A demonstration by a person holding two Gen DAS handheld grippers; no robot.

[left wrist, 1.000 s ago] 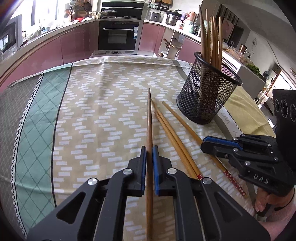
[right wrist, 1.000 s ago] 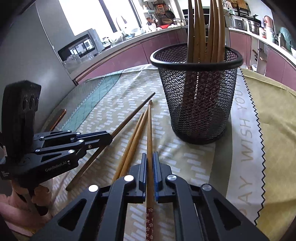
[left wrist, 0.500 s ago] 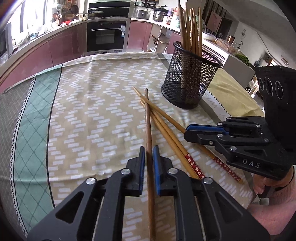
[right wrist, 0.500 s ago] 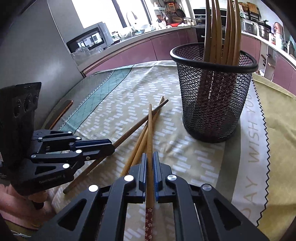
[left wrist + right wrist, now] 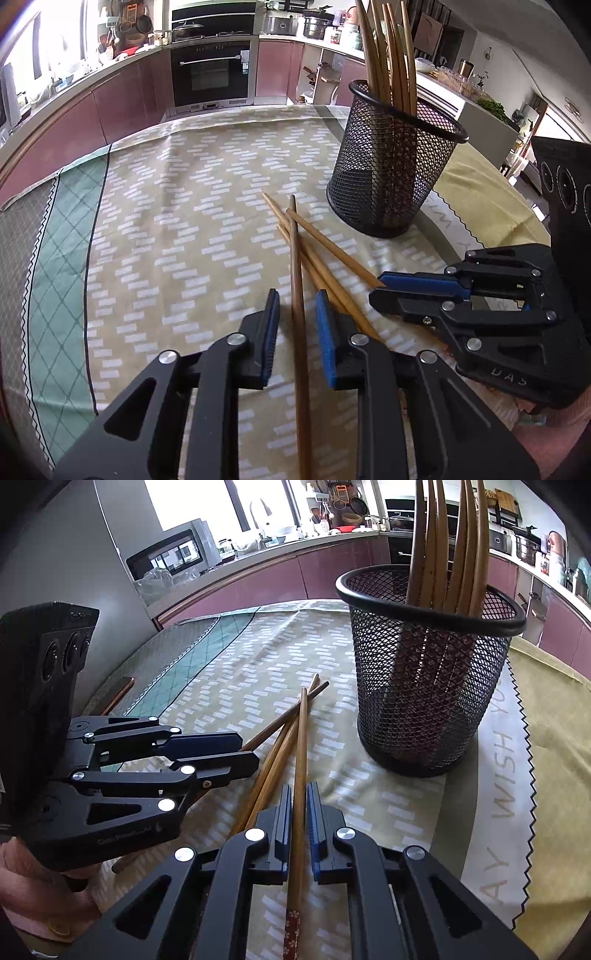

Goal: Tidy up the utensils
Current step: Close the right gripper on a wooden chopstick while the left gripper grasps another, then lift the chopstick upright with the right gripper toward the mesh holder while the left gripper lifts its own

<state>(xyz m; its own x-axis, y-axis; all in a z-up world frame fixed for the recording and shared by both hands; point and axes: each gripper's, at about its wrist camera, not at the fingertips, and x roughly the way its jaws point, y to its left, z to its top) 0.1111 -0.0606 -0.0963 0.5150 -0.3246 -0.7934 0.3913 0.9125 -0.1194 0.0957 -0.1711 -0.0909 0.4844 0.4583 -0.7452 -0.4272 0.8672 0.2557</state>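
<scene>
A dark brown chopstick [image 5: 294,240] lies on the tablecloth, running between the jaws of my left gripper [image 5: 297,295]. The jaws stand apart, and a gap shows on each side of the stick. My right gripper [image 5: 299,788] is shut on a lighter chopstick [image 5: 303,731] with a red flowered end. Its tip rests on the cloth across the dark chopstick [image 5: 288,712]. Two more light chopsticks [image 5: 273,764] lie beside it. Behind them stands a black mesh cup [image 5: 391,173] with several chopsticks upright in it. Each gripper shows in the other's view: the right gripper [image 5: 376,286] and the left gripper [image 5: 248,751].
A patterned beige tablecloth [image 5: 166,221] with a green band covers the table, and its far edge drops off toward pink kitchen cabinets and an oven [image 5: 210,74]. A yellow cloth with lettering [image 5: 506,775] lies right of the cup. A hand in a pink sleeve [image 5: 33,893] holds the left gripper.
The left jaws have parted from the dark chopstick, which they held shut a second ago. The right gripper keeps its hold on the light chopstick.
</scene>
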